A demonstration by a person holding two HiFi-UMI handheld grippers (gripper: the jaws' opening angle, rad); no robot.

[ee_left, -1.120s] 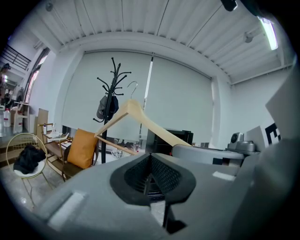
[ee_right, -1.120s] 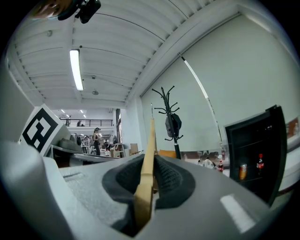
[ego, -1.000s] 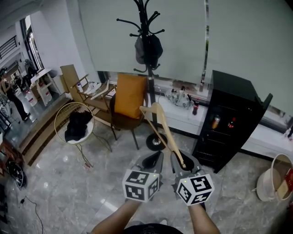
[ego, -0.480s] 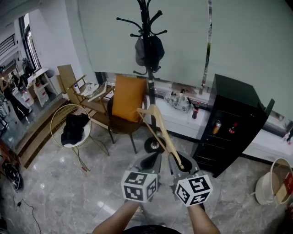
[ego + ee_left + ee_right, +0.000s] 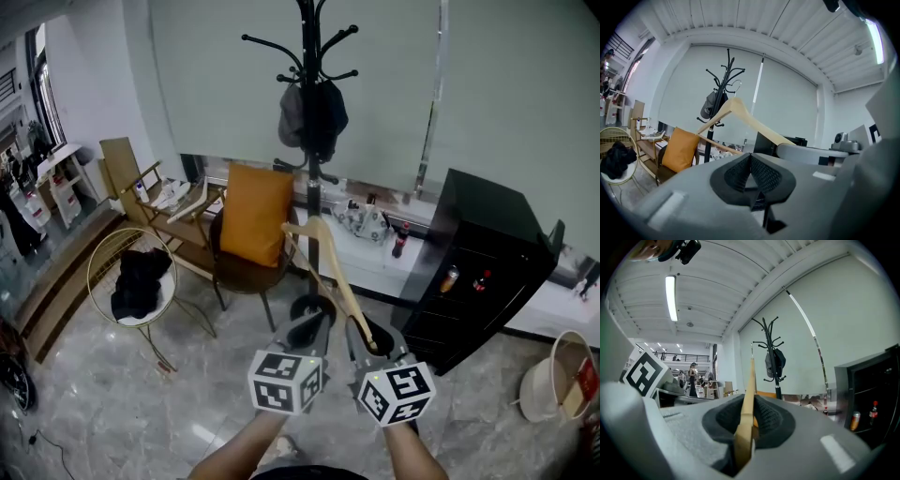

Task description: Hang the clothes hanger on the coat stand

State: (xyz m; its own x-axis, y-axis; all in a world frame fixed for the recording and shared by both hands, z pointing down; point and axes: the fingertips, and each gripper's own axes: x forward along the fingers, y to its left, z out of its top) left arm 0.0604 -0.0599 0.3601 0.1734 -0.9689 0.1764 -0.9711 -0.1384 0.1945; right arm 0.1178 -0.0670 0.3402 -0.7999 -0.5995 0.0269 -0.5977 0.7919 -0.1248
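Observation:
A wooden clothes hanger [image 5: 328, 267] rises from my right gripper [image 5: 369, 339], which is shut on one of its arms; its wood [image 5: 749, 401] runs up between the jaws in the right gripper view. Seen from the left gripper view, the hanger [image 5: 740, 112] crosses in front of the stand with its small metal hook near the prongs. The black coat stand [image 5: 310, 112] stands ahead with a dark bag [image 5: 314, 105] hung on it. My left gripper [image 5: 309, 333] is beside the right one, shut and empty, its pads [image 5: 751, 174] meeting.
An orange-backed chair [image 5: 253, 220] sits left of the stand's base [image 5: 312, 309]. A black cabinet [image 5: 473, 267] stands at the right, a round wire side table [image 5: 131, 277] with dark cloth at the left, a low white counter [image 5: 375, 234] behind. A bin [image 5: 555, 380] is far right.
The view has closed in on the coat stand, which now sits higher and larger. Both grippers and the hanger keep the same pose in the frame.

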